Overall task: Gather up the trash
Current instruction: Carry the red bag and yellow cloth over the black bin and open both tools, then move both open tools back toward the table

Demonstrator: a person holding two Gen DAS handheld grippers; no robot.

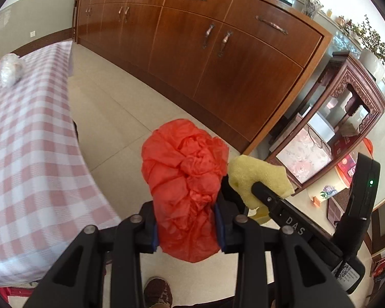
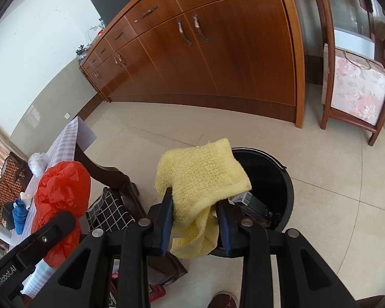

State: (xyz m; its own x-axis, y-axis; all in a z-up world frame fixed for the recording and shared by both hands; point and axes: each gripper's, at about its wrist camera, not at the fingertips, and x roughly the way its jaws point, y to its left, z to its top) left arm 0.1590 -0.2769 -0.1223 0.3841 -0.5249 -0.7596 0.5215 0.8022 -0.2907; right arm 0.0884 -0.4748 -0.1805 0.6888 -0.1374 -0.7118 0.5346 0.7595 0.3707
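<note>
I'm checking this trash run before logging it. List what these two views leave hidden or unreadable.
- Black bin: in the right wrist view the yellow towel and right gripper cover its near side; the contents are only partly seen. It is absent from the left wrist view.
- Red plastic bag: crumpled in the left gripper; its contents are hidden.
- Clear wad on the checked tablecloth: blurred, unidentifiable.

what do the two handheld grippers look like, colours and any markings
Both the left gripper and the right gripper are black, with angular linkage arms, silver rivets and blue-lined jaws. One body bears white lettering, a green light and a QR label.
</note>
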